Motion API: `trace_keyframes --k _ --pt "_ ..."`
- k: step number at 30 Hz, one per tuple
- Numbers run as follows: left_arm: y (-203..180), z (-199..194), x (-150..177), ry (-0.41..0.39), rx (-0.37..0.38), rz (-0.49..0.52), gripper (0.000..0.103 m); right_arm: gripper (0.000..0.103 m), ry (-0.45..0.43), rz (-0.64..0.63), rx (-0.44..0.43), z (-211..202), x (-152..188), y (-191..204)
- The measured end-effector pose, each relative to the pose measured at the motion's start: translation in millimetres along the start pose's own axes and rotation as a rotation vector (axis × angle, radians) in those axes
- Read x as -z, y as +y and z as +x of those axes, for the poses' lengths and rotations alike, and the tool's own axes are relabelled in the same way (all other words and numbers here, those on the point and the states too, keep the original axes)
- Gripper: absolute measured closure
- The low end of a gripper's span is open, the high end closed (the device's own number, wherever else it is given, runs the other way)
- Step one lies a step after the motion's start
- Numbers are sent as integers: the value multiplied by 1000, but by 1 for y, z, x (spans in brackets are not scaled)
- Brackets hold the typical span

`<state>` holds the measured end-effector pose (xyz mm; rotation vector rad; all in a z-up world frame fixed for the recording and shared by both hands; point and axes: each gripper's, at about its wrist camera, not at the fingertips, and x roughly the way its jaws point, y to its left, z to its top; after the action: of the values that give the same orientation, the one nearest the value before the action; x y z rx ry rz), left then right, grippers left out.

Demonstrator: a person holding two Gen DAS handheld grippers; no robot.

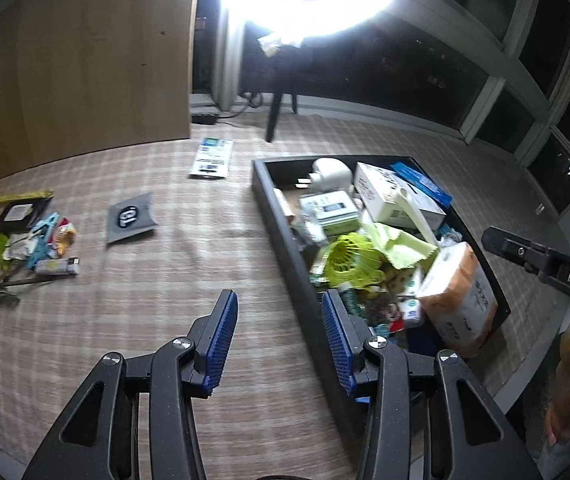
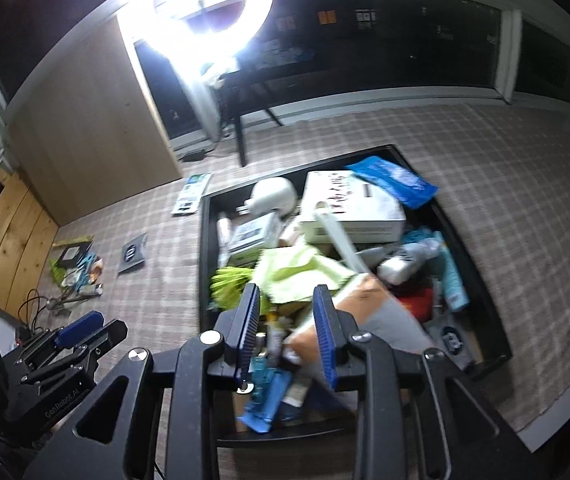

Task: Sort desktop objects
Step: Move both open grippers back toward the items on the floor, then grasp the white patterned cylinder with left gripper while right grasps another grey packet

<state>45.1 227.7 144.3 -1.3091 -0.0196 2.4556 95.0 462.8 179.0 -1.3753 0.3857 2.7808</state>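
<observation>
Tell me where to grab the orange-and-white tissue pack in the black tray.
Take the tissue pack by its raised top end, coming from above. It leans on the tray's near-right wall above the clutter, so that end looks free; squeeze its thinner sides.

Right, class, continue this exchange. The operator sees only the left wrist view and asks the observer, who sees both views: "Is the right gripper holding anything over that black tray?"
Observer: No. The right gripper is open above the black rectangular tray, with nothing pressed between its pads.
Operator: What lies along the tray's right wall? The packs hide it from me.
Observer: A teal tube lies lengthwise beside that wall.
Operator: And at the near end, behind my own finger?
Observer: A blue plastic piece lies there. It is too blurred to tell what it is.
</observation>
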Motion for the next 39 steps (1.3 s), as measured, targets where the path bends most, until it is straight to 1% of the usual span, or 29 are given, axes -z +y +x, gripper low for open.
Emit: trace_keyframes --k 6,12,15,17,23,27,28,30,31,32,34,36,38,39 --pt "37 -9 0 -3 -24 -26 62 76 15 -48 -32 12 1 43" --pt "84 -17 -9 -4 -54 -67 62 75 22 -91 -81 25 -5 85" --pt "116 -20 -21 -7 -64 -111 62 74 29 -107 -119 35 -9 106" --pt "139 -23 -31 -13 -73 -145 62 69 31 -117 -135 43 -12 118" --pt "203 -33 -58 -58 -107 -251 62 69 57 -132 -167 74 -29 150" --pt "241 -38 -66 -69 -121 -317 62 69 93 -145 -178 93 -40 167" --pt "250 -38 -66 -63 -129 -334 60 68 99 -155 -176 97 -43 172" --pt "266 -35 -63 -45 -131 -371 60 60 120 -186 -174 109 -48 184" --pt "272 -32 -60 -35 -131 -390 60 52 132 -200 -173 115 -50 189" --pt "277 -27 -56 -21 -132 -403 60 49 142 -218 -175 123 -53 196" --pt "286 -11 -48 19 -129 -442 60 48 161 -251 -179 136 -57 209" --pt "294 11 -39 66 -111 -508 60 47 182 -280 -178 151 -61 222" --pt "297 30 -31 102 -110 -559 60 42 205 -308 -173 169 -63 236" --pt "297 39 -28 121 -112 -579 60 42 216 -319 -169 178 -63 241"
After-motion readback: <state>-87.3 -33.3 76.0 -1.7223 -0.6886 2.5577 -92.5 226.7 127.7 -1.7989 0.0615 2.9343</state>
